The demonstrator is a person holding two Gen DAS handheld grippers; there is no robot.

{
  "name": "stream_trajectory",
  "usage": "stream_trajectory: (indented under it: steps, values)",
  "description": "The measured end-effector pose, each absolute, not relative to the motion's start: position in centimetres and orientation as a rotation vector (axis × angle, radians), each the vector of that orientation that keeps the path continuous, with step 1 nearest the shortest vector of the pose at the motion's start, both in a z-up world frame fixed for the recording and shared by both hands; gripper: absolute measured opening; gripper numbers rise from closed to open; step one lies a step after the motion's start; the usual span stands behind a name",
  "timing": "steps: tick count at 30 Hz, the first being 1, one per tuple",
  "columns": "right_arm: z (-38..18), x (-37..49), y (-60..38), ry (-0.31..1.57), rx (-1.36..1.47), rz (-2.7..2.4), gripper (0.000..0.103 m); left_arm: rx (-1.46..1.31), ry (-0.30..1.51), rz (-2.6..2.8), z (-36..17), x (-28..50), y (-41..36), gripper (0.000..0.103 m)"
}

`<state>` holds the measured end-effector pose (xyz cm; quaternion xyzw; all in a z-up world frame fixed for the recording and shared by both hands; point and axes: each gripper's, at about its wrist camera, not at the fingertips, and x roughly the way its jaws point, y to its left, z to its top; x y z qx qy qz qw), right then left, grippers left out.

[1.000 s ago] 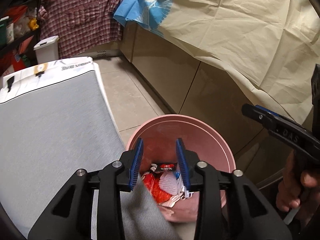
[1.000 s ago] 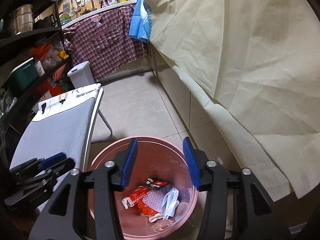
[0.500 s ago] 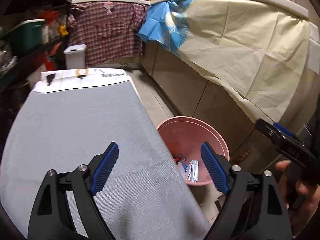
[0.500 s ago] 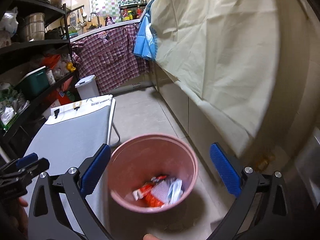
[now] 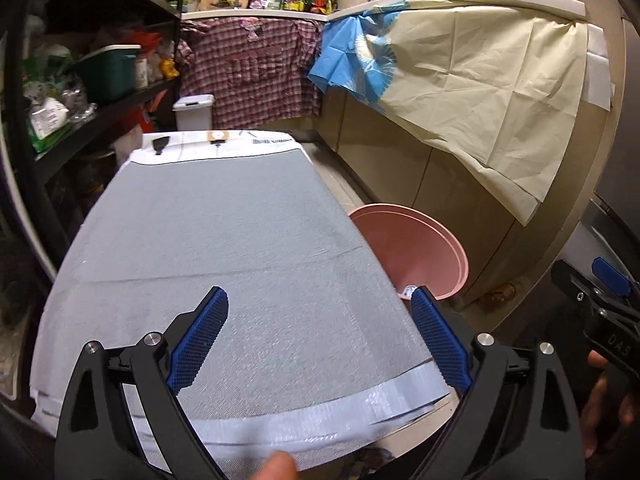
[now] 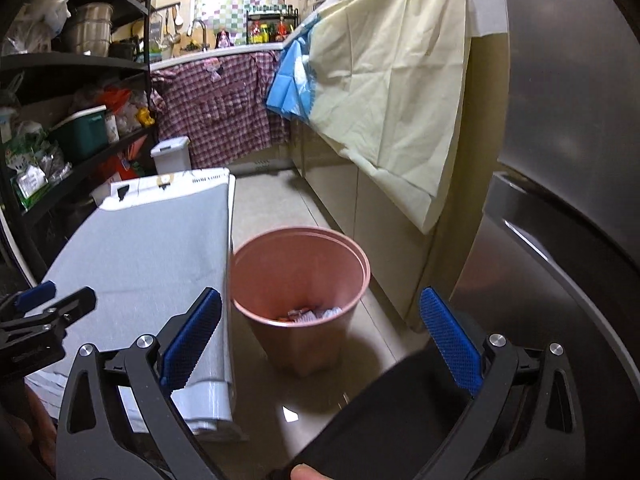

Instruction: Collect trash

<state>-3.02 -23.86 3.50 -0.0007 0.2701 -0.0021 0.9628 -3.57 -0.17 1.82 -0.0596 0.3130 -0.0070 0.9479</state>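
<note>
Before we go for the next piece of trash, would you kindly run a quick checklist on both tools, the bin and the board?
1. Left tool empty, jaws apart after just opening: ok.
2. Right tool empty, jaws apart after just opening: ok.
3. Pink bin upright on the floor beside the board: ok.
4. Wrappers lie inside the bin: ok.
5. Grey board shows no trash: ok.
6. More trash elsewhere: cannot tell.

The grey board (image 5: 224, 248) hides much of the pink bin (image 5: 416, 248). The wrappers (image 6: 314, 314) inside are too small to identify. A fingertip (image 5: 280, 468) is cut off at the bottom edge.
</note>
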Motion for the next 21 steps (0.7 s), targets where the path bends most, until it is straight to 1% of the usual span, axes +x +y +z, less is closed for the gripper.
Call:
stream_trajectory:
  steps: [8, 21]
  values:
    - [2.5, -2.2, -22.6, 0.564, -0.051, -0.008, 0.098, -0.117, 0.661, 0.02, 0.7, -3.3, 0.7, 0.09]
    - [2.3, -1.7, -22.9, 0.579, -0.02, 0.011, 0.098, -0.1, 0.669, -0.002, 0.0, -3.2, -0.2, 0.09]
